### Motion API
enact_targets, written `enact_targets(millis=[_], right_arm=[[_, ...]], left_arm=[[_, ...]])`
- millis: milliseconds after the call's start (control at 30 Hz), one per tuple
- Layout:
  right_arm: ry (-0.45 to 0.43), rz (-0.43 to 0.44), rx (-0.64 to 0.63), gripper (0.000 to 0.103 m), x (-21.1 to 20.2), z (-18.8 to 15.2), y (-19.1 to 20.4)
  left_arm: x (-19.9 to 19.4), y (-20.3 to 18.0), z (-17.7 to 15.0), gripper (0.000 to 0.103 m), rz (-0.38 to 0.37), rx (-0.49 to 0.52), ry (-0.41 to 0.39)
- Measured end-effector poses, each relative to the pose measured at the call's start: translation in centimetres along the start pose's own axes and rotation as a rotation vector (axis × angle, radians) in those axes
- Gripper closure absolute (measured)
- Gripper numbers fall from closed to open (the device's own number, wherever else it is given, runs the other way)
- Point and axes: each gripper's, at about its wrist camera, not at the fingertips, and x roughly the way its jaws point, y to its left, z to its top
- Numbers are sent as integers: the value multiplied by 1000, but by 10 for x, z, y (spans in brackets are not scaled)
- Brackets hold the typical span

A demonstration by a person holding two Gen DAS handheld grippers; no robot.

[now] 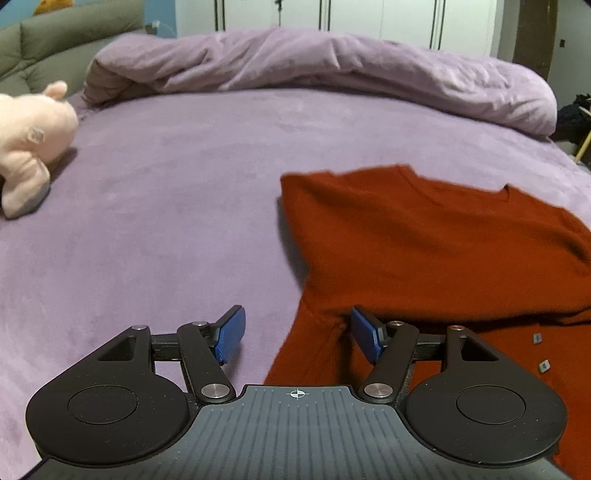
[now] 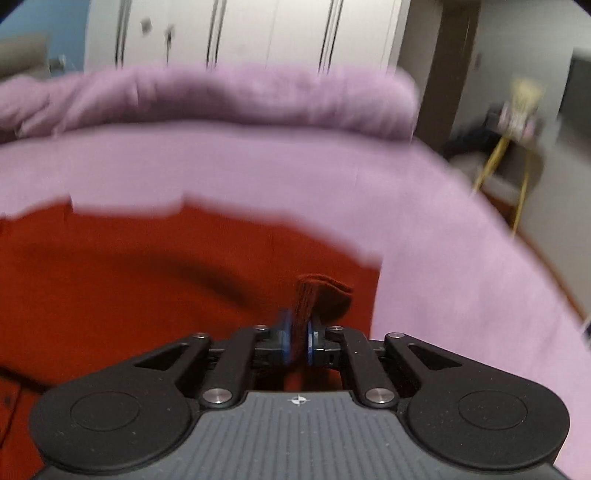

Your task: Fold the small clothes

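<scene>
Lilac plush sheeting covers the bed point(image 1: 177, 206), which fills both wrist views, and a rumpled lilac duvet point(image 1: 317, 62) is bunched along its far edge in front of white wardrobe doors point(image 1: 376, 18). At the far left of the left wrist view a green padded headboard point(image 1: 48, 44) rises behind a pale pink plush toy point(image 1: 29, 144) that lies on the sheet, well apart from everything else.

Right of the middle of that view lies the rust-red knitted garment point(image 1: 424, 251), spread on the bed with its neckline toward the duvet. Its left side is turned over into a straight, doubled edge, and a fold crosses it lower down; below that fold two small pale buttons point(image 1: 540, 352) show on the fabric. The knit looks fine and matte, with soft creases.

The left gripper point(image 1: 297, 334) hangs low over the garment's near left edge with its jaws standing wide. The left blue pad is over bare sheet, the right blue pad over the red fabric, and neither presses on it.

In the right wrist view, which is blurred, the red fabric spreads across the lower left. The right gripper point(image 2: 297, 341) has its jaws drawn narrow on a doubled strip of the garment's edge, which sticks up between the blue pads and flops over to the right. A yellow-legged stand point(image 2: 513, 155) shows beyond the bed at the far right.
</scene>
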Motion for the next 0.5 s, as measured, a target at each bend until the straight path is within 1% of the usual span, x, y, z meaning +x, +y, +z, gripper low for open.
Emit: enact_targets(millis=[33,67,100,133,167,200,267,300,367,400,433,500], right_arm=[[-36,-10,33,89,-6,-2,-6],[-88,-45,78,85,-14,-3,-12],[-133,-98,129,84,-22,-3,-18],[-159,-113,160,83,-28,-1,-19],[-176,-89,169,83,-32,1,-17],[-180,-42,153,83,-34,3,-10],[-168,102,52,83,-35,7,18],[-159,176,3,84,-35,7,31],[-143,286,-79,84,-31,7,61],[-141,324,-120,84,-28,8,74],[-149,343,-158,84,-26,8,87],[-160,366,-210,85,-16,12,100]], left_arm=[[-3,0,2,34,-3,-2,-20],[-5,0,6,33,-10,-6,-37],[-5,-3,11,33,-17,-9,-47],[-3,-6,15,33,-26,-10,-51],[1,-11,21,33,-35,-5,-50],[5,-18,25,33,-48,5,-50],[19,-30,31,33,-79,31,-53],[27,-37,33,33,-81,37,-50],[44,-50,37,33,-91,43,-42],[53,-56,38,33,-92,46,-36],[62,-62,39,33,-95,50,-30],[75,-72,38,32,-89,70,-43]])
